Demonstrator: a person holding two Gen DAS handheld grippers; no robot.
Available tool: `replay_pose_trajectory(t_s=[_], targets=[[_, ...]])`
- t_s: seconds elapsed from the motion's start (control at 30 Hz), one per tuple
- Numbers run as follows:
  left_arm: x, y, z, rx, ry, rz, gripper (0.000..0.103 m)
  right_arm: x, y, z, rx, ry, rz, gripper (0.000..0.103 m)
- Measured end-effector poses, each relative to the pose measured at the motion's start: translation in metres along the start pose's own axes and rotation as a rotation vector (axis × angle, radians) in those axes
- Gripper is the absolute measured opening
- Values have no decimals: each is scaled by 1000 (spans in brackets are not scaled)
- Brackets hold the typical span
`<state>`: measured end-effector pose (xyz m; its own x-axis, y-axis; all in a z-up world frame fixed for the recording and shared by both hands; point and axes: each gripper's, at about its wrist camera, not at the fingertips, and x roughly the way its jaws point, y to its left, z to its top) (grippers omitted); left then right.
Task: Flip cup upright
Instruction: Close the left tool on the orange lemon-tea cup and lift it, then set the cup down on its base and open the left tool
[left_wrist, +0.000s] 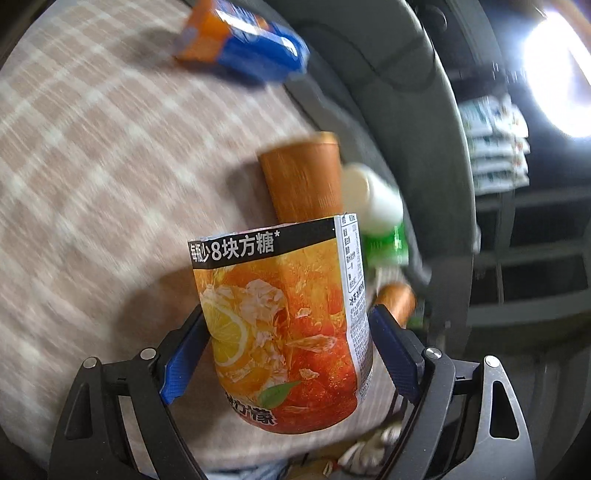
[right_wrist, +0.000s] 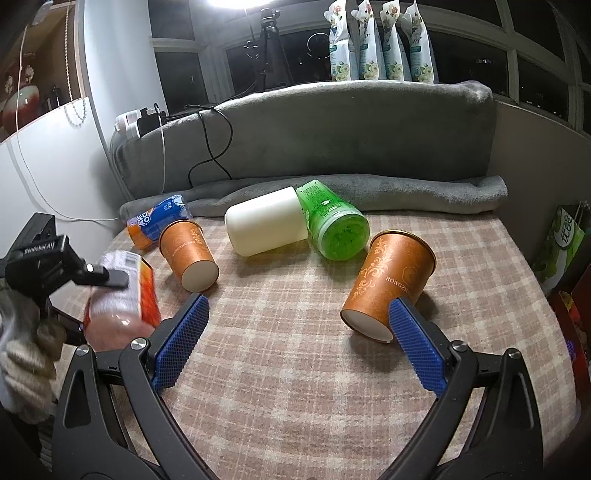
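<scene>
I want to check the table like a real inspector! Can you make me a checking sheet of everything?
Surface: checked cloth.
Job's things: iced-tea cup held by the left gripper; two orange paper cups, white cup, green cup and blue-orange cup lying down.
Clutter: nothing seen.
Grippers: right gripper open, empty.
Cables: black cable on the grey cushion.
Surroundings: pouches on the sill.

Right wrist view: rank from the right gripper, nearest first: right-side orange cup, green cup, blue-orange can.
1. Right-side orange cup, lying by the right gripper's right jaw.
2. Green cup, centre, farther back.
3. Blue-orange can, far left, by the grey blanket.
</scene>
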<state>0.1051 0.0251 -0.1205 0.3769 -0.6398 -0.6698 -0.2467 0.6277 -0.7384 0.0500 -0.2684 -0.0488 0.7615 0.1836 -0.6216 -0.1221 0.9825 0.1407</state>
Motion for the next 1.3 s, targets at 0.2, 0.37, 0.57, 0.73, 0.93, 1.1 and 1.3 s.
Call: replay_pose_trajectory(t_s=[0.2,0.37,0.57,0.73,0.93,1.1,1.3], targets=[[25,-29,-13,128,84,35,86,-4,-6,-3,17,5,-3,100],[45,-44,-22,227,138,60,86,-7,-13,-4,33,4,-14,100],[59,-57,-26,306,166,75,86,-9,-20,-5,45,6,-24,100],[69,-63,-32,350,196,70,87,-6,-26,-6,62,16,-19,100],[74,-68,-35,363,205,74,87,-2,-29,-5,77,35,3,100],[69,-73,-36,386,204,78,87,7,-31,1,113,95,90,100],[47,-72,-39,422,164,94,87,28,-27,15,154,211,217,100]])
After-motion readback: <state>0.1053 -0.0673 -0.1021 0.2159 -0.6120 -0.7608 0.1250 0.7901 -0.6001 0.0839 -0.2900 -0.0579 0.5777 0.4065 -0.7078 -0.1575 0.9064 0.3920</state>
